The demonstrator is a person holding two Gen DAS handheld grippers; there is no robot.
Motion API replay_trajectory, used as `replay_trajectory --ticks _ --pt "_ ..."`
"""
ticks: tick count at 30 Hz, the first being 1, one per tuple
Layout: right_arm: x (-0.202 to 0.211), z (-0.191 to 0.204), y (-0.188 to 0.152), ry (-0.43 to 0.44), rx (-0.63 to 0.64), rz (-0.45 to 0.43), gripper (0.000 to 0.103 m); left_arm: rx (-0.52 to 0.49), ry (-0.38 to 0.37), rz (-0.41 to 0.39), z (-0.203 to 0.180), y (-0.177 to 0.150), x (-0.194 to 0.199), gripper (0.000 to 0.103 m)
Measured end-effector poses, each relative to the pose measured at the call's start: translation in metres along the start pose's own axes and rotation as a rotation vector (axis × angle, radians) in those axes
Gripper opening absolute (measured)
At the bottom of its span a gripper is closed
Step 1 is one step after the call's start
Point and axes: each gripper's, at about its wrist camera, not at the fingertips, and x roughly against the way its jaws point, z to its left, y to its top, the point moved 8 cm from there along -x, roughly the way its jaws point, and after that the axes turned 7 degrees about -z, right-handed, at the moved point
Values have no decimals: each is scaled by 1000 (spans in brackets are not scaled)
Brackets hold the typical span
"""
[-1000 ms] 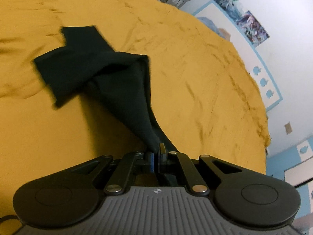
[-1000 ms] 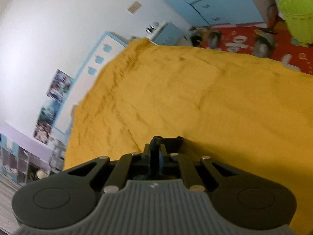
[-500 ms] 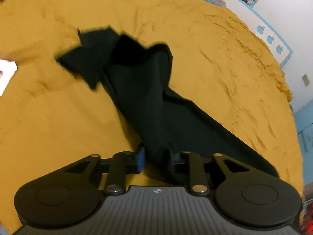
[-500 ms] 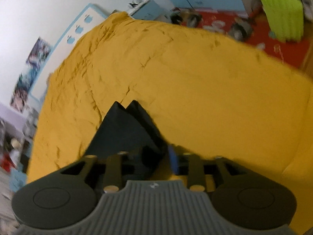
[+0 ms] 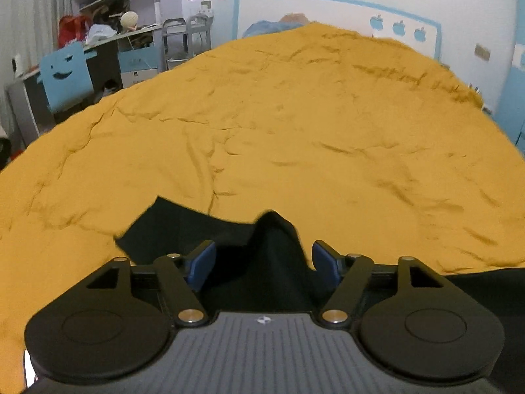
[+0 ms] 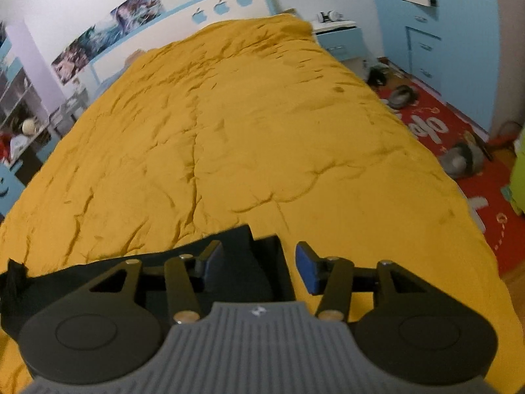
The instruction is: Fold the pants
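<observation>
The black pants lie on the yellow bedspread at the near edge of the bed. My left gripper is open, with a raised hump of the black cloth between its blue pads, which stand apart from it. In the right wrist view the pants stretch from the left edge to under my right gripper. It is open, with a flat corner of the cloth between and below its blue pads.
A desk with a blue chair and shelves stands left of the bed. A blue nightstand, blue wardrobe and red rug with slippers are to the right. A white-and-blue headboard is at the far end.
Both grippers were shut on the black cloth a second ago and have opened. The pants dropped from being held up to lying on the bedspread, and both cameras swung toward the headboard.
</observation>
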Motion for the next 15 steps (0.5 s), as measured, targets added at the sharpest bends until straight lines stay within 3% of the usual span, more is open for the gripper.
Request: replay_trajectory --ticks 5,6,8,10,12,14,15 --pt "-49 1 9 -2 63 49 48 13 17 64 -5 -9 -47 78" --pt "-59 1 11 -3 64 57 48 17 27 80 -6 -13 -56 74" --pt "-74 -3 12 12 52 73 48 33 35 102 -10 -21 -66 56" --pt "-86 -4 12 56 7 88 48 45 45 109 -14 -27 -72 25" --pt "-95 -2 10 103 -35 96 48 53 73 96 -11 -30 -74 9" --pt "-102 0 6 127 -58 112 47 82 71 80 -9 -32 -72 6" --pt "-106 1 3 136 -67 123 38 95 74 75 -7 -32 -71 6"
